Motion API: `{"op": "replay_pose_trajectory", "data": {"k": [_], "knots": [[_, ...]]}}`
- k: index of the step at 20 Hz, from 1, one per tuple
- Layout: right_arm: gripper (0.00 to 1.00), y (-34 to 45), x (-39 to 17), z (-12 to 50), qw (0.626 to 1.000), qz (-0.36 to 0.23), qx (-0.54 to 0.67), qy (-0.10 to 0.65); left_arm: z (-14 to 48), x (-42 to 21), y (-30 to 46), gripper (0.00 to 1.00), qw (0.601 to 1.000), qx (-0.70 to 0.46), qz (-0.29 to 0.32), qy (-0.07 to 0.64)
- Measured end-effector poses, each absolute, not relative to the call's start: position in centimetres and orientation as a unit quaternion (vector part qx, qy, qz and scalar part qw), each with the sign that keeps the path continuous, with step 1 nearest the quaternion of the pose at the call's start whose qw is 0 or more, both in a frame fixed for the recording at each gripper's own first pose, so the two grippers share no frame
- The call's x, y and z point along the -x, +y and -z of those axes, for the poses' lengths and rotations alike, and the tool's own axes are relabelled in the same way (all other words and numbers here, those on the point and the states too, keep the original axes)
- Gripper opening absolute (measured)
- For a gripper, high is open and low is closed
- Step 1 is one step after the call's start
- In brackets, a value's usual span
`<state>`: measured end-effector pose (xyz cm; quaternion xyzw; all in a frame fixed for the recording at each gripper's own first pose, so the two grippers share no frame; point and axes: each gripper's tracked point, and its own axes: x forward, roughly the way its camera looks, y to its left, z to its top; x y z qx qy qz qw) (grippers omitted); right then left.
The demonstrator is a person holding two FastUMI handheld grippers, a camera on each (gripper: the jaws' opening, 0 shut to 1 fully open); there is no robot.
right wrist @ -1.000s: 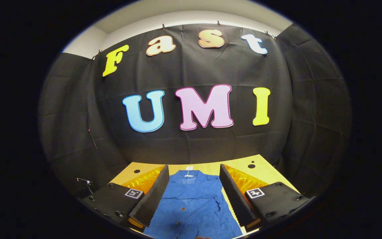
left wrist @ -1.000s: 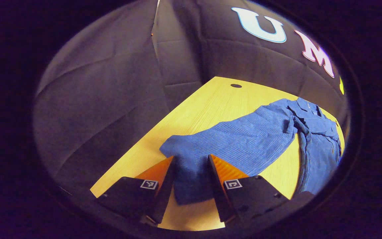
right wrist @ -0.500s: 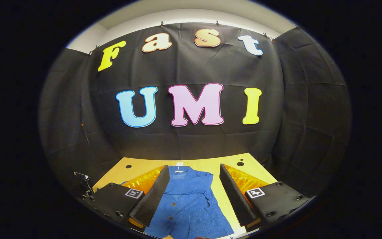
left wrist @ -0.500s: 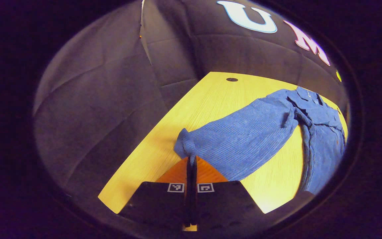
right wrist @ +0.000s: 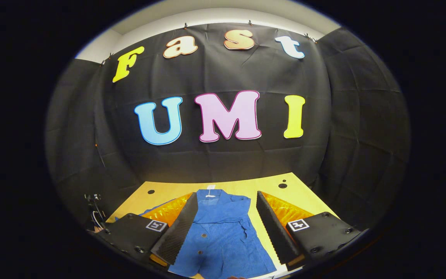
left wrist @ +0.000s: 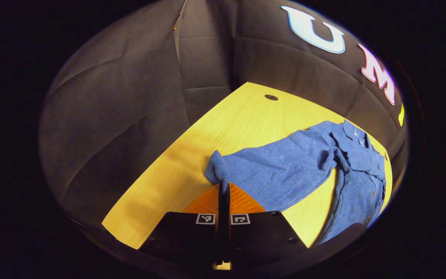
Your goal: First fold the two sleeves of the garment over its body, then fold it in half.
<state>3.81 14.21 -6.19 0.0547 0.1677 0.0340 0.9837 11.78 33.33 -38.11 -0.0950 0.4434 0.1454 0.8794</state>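
Pinching the blue shirt's (left wrist: pixel 347 162) sleeve cuff (left wrist: pixel 217 170), the left gripper (left wrist: pixel 223 190) is clamped tight; right gripper (right wrist: pixel 225 221) hangs wide open above the shirt body.

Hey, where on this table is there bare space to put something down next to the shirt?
Bare wood lies on the table between the spread sleeve and the booth wall, up to the far corner hole. A smaller patch sits between sleeve and shirt body. The left gripper crowds the cuff; the right gripper hangs open over the shirt body.
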Motion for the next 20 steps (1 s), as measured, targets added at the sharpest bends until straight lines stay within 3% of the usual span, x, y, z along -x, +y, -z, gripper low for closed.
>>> {"op": "replay_pose_trajectory", "data": {"k": [7,20], "knots": [[0.96,10.4,-6.9,7.7,0.98,-0.024,-0.088,0.176,32.0,-14.5,27.9,0.0,0.909,0.077,-0.111,0.395],[0.94,5.3,-7.2,11.2,0.971,-0.024,-0.114,0.208,26.1,-26.1,12.0,0.0,0.93,0.041,0.028,0.364]]}}
